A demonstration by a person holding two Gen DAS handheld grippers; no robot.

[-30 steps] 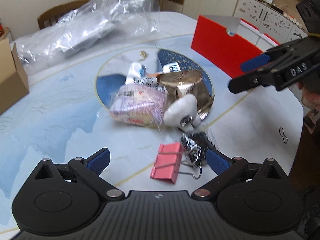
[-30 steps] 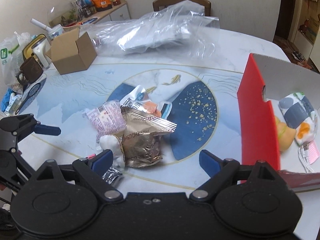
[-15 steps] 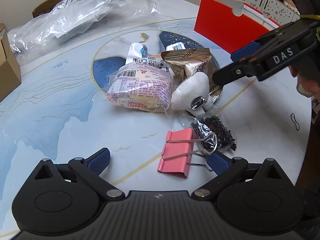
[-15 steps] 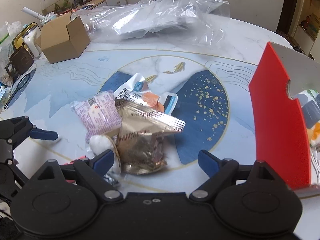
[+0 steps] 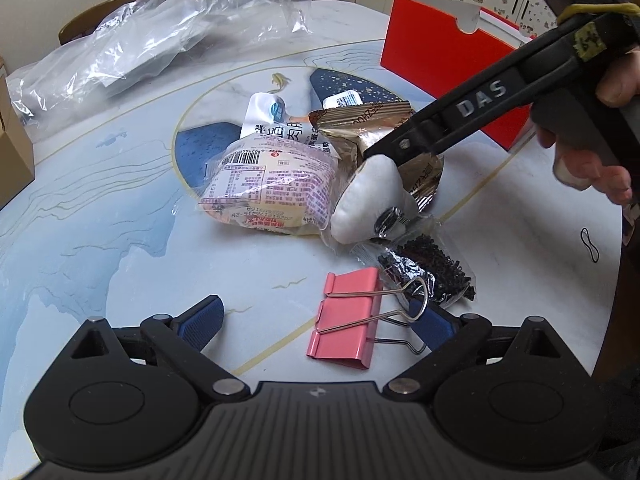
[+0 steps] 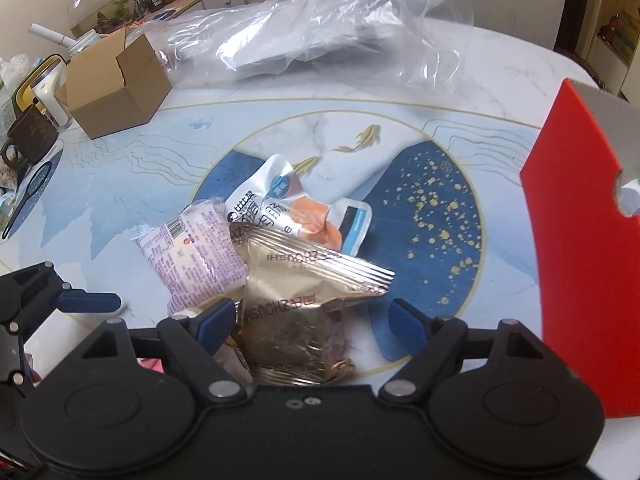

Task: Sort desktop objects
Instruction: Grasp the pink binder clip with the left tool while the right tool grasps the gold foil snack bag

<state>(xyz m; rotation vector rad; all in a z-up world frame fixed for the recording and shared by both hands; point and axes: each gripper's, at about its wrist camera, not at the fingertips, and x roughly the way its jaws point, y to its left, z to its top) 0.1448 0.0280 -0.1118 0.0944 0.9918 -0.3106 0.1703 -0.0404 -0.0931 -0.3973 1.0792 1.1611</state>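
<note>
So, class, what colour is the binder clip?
Pink, with silver wire handles; clearest in the left wrist view.

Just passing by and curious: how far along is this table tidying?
Early, apparently. Nothing is gripped yet: the right tool is closing around the gold foil snack packet. The purple wrapped bun, pink binder clip and others remain on the table.

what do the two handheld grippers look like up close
Both are matte black plastic with two round hubs, silver pivot screws and ribbed blue finger pads. The left gripper has a ridged body. The right gripper shows white "DAS" lettering on its arm and a yellow band and tag further back, seen from the left wrist view.
</note>
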